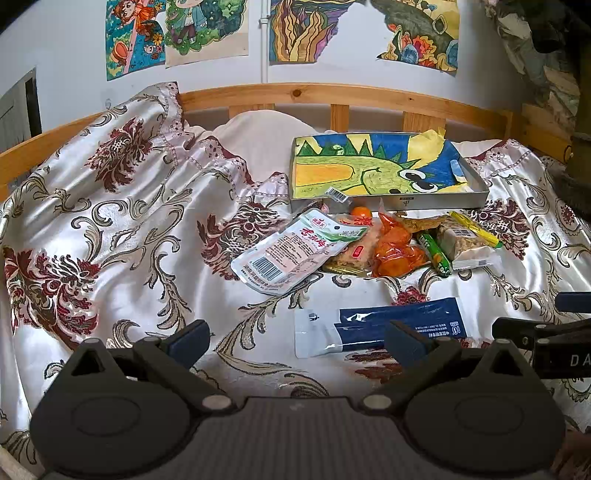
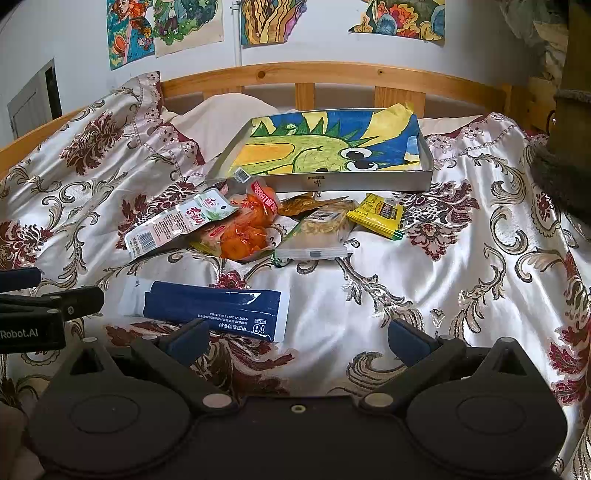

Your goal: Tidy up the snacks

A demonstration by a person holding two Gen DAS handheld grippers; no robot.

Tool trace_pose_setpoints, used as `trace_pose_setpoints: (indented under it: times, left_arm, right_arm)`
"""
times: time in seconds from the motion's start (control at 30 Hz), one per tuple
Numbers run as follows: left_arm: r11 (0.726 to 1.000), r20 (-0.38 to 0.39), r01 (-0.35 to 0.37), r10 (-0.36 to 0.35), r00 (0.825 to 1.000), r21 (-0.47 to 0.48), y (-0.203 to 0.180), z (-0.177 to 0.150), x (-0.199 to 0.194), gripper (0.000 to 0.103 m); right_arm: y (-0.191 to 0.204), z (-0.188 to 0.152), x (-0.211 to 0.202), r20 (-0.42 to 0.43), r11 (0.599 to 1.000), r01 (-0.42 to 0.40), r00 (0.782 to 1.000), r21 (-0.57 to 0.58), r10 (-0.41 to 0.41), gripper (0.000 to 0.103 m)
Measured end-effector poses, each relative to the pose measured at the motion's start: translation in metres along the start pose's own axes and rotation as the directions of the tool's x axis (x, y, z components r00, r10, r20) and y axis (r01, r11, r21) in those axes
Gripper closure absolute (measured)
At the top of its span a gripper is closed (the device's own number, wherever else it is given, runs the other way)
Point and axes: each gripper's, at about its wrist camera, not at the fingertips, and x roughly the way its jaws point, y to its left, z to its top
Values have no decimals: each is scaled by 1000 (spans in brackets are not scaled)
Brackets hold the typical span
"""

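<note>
A pile of snack packets lies on the bed in front of a grey tray point(image 1: 443, 201) point(image 2: 369, 181) lined with a dragon drawing. The pile holds a white-pink pouch point(image 1: 291, 247) point(image 2: 173, 225), an orange packet point(image 1: 397, 247) point(image 2: 245, 232), a green stick point(image 1: 437, 253), a beige cake pack point(image 1: 463, 242) point(image 2: 319, 232) and a yellow packet point(image 2: 380, 214). A blue-white packet point(image 1: 380, 325) point(image 2: 218, 308) lies nearer. My left gripper point(image 1: 295, 341) is open and empty, just before the blue packet. My right gripper point(image 2: 297, 341) is open and empty, right of it.
A floral satin bedspread point(image 1: 129, 229) point(image 2: 461, 258) covers the bed. A wooden bed rail point(image 1: 332, 94) point(image 2: 332, 72) runs behind the tray, with a white pillow point(image 1: 266, 133) at the back. Drawings hang on the wall point(image 1: 306, 33). A dark post stands at the far right point(image 2: 576, 110).
</note>
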Motion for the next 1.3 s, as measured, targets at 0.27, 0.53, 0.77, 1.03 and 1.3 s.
trace_pose_setpoints:
  times: [0.27,0.53,0.77,1.03,1.3]
  left_arm:
    - [1000,7,-3,3,1000,-10,1,2,-1,1]
    - [999,19,36,-36,999,8,2,24,0,1]
    - [986,19,105,-109,994,126,7,56,14,1]
    - [956,-30,178,-176,984,233,26,71,51,1]
    - [954,-124,235,-214,969,185,46,71,102,1]
  right_arm:
    - [0,0,1,4,1000,2,1000,0,-2,1]
    - [-1,13,4,33,1000,13,999,-21,-13,1]
    - [1,34,4,91,999,36,995,-23,-34,1]
    - [12,43,15,110,989,-5,994,-149,22,1]
    - [29,43,45,10,929,-176,982,-325,190,1]
